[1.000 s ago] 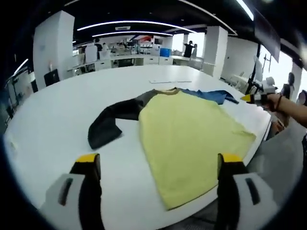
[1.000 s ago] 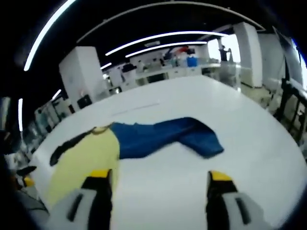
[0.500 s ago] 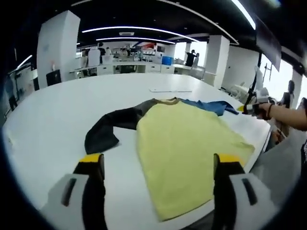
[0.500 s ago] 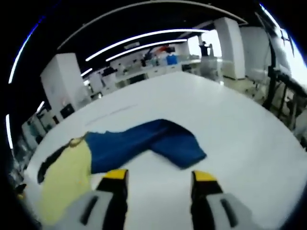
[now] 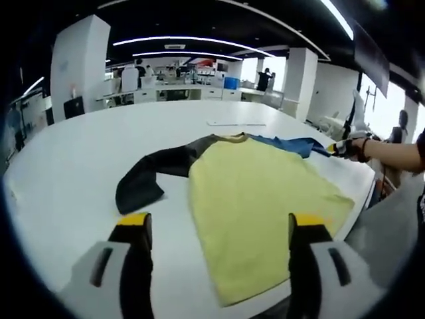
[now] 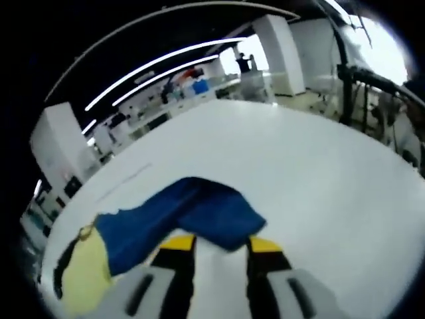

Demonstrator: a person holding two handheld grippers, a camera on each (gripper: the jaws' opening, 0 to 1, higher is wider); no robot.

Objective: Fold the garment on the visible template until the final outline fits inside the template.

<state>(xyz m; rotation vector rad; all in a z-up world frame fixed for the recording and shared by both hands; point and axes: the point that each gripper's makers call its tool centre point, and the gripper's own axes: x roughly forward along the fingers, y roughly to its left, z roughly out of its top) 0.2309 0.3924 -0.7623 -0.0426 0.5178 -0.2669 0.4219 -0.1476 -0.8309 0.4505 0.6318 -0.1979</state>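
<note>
Right gripper (image 6: 216, 244) at blue sleeve (image 6: 199, 212) cuff, contact unclear, jaws narrowed

The right gripper (image 6: 220, 243), jaws narrowly parted, sits at the blue sleeve (image 6: 179, 219) on the white table (image 6: 319, 179)

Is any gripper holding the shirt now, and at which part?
The right gripper has its fingers at the cuff end of the blue sleeve; a closed grasp cannot be told. The left gripper holds nothing.
</note>
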